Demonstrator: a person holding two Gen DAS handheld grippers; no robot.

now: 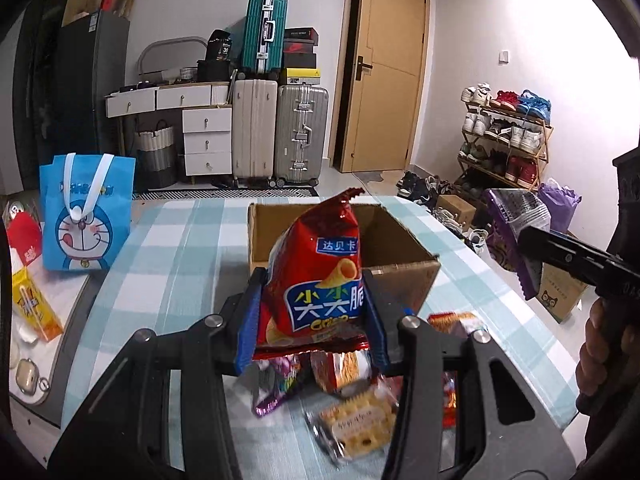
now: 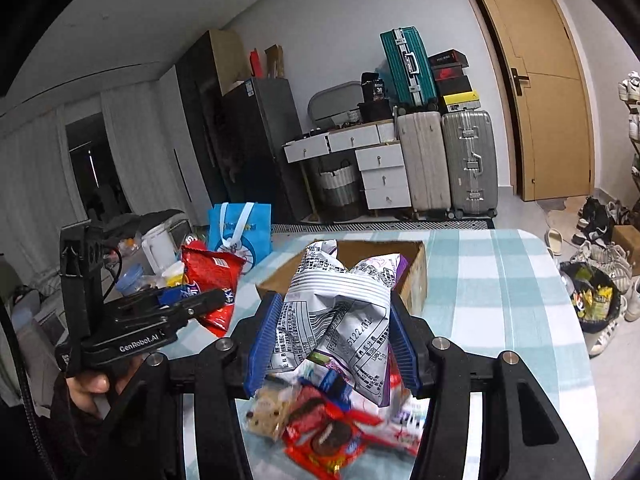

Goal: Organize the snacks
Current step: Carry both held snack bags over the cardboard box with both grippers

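My left gripper [image 1: 314, 300] is shut on a red chip bag [image 1: 320, 272], held upright above the table, just in front of an open cardboard box [image 1: 400, 276]. My right gripper [image 2: 334, 320] is shut on a crumpled white and purple snack bag [image 2: 340, 304], also lifted, with the same cardboard box [image 2: 416, 280] beyond it. Each gripper appears in the other's view: the right gripper [image 1: 532, 236] holding its purple bag [image 1: 508, 232], the left gripper [image 2: 208, 300] with the red bag [image 2: 212, 280]. Several loose snack packets [image 1: 352, 420] [image 2: 320, 432] lie on the checked tablecloth below.
The blue and white checked table [image 1: 168, 256] [image 2: 500, 280] carries the box and snacks. A blue cartoon tote bag [image 1: 86, 216] [image 2: 240, 232] stands to the left. Suitcases [image 1: 276, 136], drawers, a door and a shoe rack [image 1: 504, 136] line the room behind. A person's hand [image 2: 92, 384] grips the left tool.
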